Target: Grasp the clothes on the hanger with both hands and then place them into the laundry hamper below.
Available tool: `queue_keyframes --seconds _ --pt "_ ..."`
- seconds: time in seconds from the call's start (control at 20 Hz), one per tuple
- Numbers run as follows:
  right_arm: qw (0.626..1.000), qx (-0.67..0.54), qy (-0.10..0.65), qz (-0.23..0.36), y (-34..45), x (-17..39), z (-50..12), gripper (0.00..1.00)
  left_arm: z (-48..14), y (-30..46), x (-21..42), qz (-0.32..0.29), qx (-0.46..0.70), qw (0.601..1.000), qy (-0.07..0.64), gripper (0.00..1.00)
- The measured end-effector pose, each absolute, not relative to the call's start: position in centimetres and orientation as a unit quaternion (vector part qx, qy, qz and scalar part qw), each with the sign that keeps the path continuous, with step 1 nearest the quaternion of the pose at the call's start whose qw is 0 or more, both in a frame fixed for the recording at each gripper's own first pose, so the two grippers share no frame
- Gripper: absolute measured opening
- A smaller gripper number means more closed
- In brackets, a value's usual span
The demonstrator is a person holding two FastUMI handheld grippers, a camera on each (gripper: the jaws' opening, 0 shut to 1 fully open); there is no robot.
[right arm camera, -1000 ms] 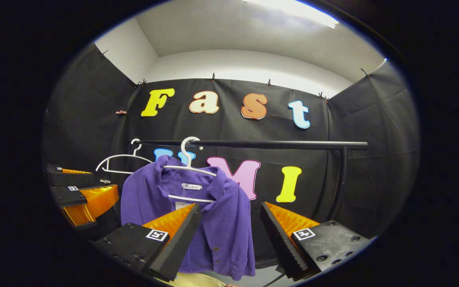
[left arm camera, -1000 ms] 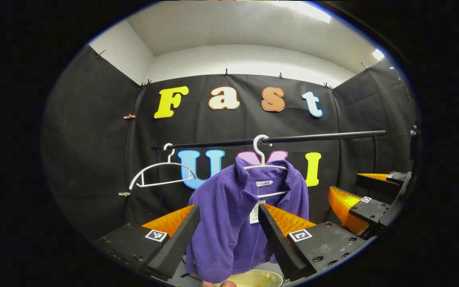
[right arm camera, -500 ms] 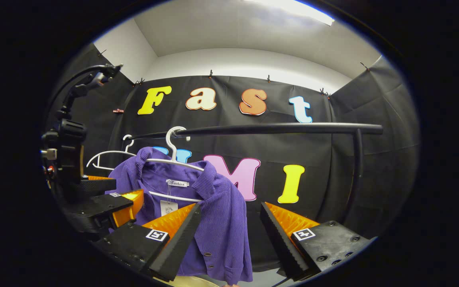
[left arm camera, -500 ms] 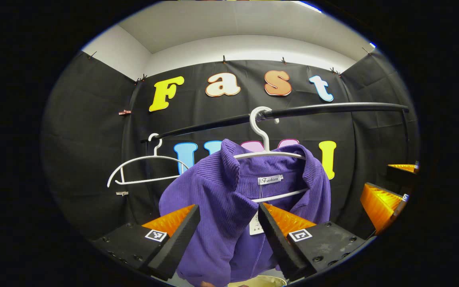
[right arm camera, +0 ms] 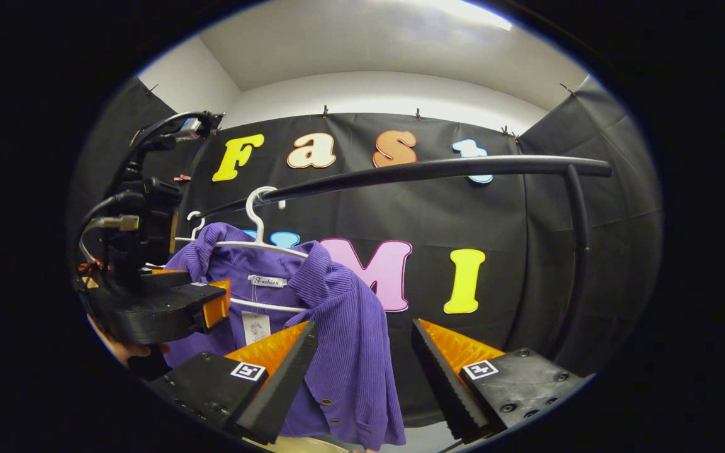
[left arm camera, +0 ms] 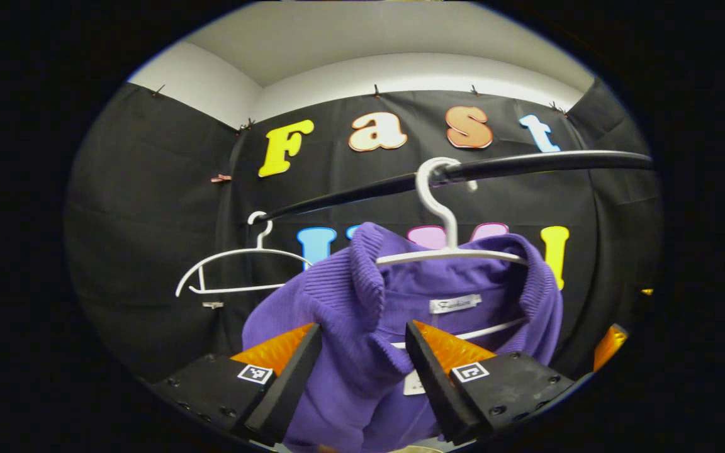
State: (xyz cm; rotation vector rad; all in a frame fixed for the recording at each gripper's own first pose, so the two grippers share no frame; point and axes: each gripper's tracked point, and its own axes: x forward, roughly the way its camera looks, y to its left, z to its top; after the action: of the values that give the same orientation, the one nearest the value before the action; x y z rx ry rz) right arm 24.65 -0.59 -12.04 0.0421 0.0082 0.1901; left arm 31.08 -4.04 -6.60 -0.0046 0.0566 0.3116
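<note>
Left gripper view has the left gripper [left arm camera: 362, 371] spread wide around the collar of the purple cardigan [left arm camera: 350, 352] hanging on its white hanger [left arm camera: 447, 251] from the rail [left arm camera: 526, 165], while the right gripper [right arm camera: 362, 371], equally apart, lines up beside the other shoulder for a two-sided grab.

Purple ribbed cardigan [right arm camera: 337, 327] hangs on white hanger [right arm camera: 255, 236], hook over black rail [right arm camera: 438, 170] near rail's left end. Second white hanger [right arm camera: 194, 221], bare, hooks on rail further left, partly hidden. Right gripper [right arm camera: 362, 377] w/ jaws apart below rail; cardigan's right edge sits just behind its left finger, not pinched. Left gripper [right arm camera: 211, 308] at cardigan's left shoulder, a hand [right arm camera: 126, 352] under it; jaw state unclear.
</note>
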Motion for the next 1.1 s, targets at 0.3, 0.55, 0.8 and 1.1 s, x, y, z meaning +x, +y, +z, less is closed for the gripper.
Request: queue_keyframes --seconds 0.3,0.55,0.8,1.1 --pt "0.991 0.044 -0.024 0.125 4.7 28.2 -10.5 0.97 -6.3 -2.8 30.5 0.126 -0.033 0.991 0.037 0.35" --pt "0.996 0.022 -0.015 0.081 7.0 31.9 -12.6 0.98 -6.5 -1.5 30.3 0.117 -0.026 0.992 0.041 0.13" --pt "0.999 0.031 0.002 0.019 5.6 34.7 -15.2 0.94 -6.4 -1.3 30.0 0.111 -0.028 0.992 0.048 0.12" --pt "0.999 0.033 -0.025 0.021 3.0 35.4 -15.2 0.13 -6.6 -0.6 29.6 0.116 -0.02 0.992 0.048 0.12"
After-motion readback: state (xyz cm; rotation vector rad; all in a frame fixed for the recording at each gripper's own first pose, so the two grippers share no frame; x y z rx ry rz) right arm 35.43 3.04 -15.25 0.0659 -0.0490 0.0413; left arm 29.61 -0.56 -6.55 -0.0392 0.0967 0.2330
